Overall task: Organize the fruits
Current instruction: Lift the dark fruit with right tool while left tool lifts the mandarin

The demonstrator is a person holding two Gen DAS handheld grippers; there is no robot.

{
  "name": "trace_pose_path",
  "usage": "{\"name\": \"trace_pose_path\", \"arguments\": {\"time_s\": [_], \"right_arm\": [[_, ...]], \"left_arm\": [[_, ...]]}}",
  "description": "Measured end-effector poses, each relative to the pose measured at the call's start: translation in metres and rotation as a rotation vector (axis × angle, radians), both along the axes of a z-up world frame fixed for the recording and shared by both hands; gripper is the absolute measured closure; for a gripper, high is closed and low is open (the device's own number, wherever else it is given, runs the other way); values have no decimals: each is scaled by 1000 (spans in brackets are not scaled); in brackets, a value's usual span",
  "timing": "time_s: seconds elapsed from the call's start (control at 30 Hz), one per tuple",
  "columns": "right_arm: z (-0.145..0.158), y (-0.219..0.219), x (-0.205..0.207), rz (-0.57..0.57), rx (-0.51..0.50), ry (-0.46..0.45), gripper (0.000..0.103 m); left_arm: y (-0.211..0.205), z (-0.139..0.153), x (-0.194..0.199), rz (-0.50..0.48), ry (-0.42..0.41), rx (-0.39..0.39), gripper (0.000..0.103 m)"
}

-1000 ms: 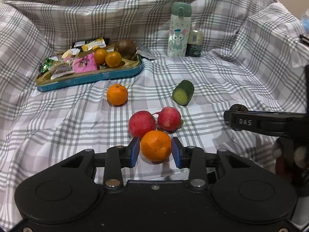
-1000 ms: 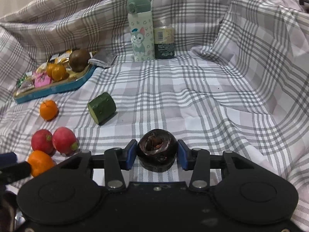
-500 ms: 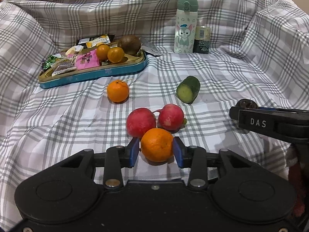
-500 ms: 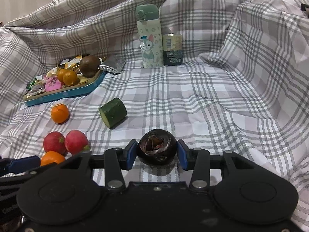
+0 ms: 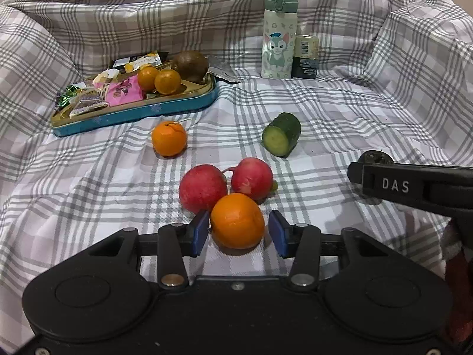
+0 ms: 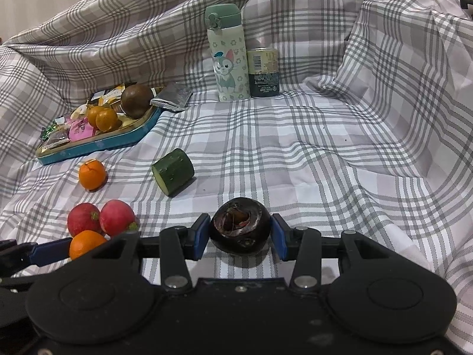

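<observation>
An orange (image 5: 237,220) rests on the checked cloth between the blue pads of my left gripper (image 5: 238,230). The jaws are opening, and a gap shows beside the right pad. The orange touches two red fruits (image 5: 202,188) just beyond it. Farther off lie a second orange (image 5: 169,138) and a cut cucumber piece (image 5: 280,138). My right gripper (image 6: 240,233) is shut on a dark round fruit (image 6: 241,227) with a torn top, low over the cloth. In the left wrist view that fruit (image 5: 375,157) peeks out behind the right gripper's finger (image 5: 414,186).
A teal tray (image 5: 133,115) at the back left holds sweets, two small oranges and a brown fruit. A cartoon-cat bottle (image 5: 279,34) and a dark can (image 5: 306,56) stand at the back. The checked cloth (image 6: 340,162) rises in folds behind and at the right.
My left gripper's jaws have spread apart and let go of the orange, which stays on the cloth by the red fruits. The right gripper keeps its hold on the dark fruit.
</observation>
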State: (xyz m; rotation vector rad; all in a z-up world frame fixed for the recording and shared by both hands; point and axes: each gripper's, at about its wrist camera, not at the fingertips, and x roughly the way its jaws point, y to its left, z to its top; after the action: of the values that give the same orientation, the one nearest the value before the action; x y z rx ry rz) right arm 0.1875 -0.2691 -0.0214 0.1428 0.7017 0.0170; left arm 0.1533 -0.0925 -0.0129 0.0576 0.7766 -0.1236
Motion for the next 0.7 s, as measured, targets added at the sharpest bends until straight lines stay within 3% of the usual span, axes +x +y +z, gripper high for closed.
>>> {"name": "trace_pose_path", "arguments": {"time_s": [0.17, 0.4, 0.53, 0.7], "right_arm": [[0, -4, 2, -12, 17, 4, 57], [-1, -2, 2, -17, 13, 4, 57], [0, -2, 2, -19, 9, 1, 57], [2, -6, 0, -42, 21, -14, 57]], "left_arm": [[-1, 0, 1, 7, -7, 5, 49], [9, 4, 4, 40, 3, -65, 50], [-1, 16, -5, -22, -47, -55, 50], [-10, 24, -8, -121, -47, -100, 50]]}}
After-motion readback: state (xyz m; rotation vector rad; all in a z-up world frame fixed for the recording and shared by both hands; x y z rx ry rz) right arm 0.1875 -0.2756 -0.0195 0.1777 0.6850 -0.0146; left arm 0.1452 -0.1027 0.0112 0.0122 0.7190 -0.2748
